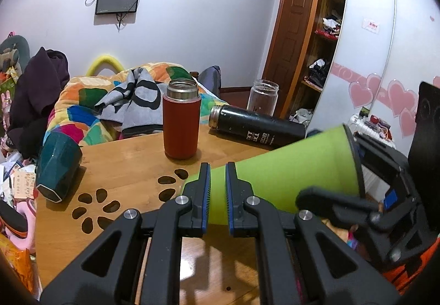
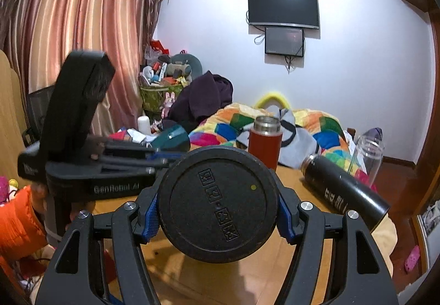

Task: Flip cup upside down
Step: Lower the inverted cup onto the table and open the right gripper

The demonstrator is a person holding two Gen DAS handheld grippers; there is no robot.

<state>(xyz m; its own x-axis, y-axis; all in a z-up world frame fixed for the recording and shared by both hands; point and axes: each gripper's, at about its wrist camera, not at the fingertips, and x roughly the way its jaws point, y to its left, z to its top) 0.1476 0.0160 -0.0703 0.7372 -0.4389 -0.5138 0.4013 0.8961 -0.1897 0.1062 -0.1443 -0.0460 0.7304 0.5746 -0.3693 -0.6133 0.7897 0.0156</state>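
**Midway: green cup held sideways between both tongs**

Currently the green cup (image 1: 288,175) is off the desk (image 1: 123,175), lying roughly horizontal in the air, neither upright nor inverted. Judged progress: about half the flip done; the remaining turn and the set-down on the desk are still to do.

Left tongs (image 1: 217,195): narrowly parted, with the cup's narrower end showing in the gap between the blue pads (image 1: 206,195). Whether the pads press the wall or only flank it cannot be told.

Right tongs (image 2: 218,208): clenched on the cup's wide black end (image 2: 218,204), one blue pad on each side of that disc, which faces the right wrist camera squarely. In the left wrist view this gripper sits at the cup's wide end, at right.

Cup hangs above the near part of the desk, nearer than the upright red flask (image 1: 181,120) and the toppled black flask (image 1: 257,128), apart from both.
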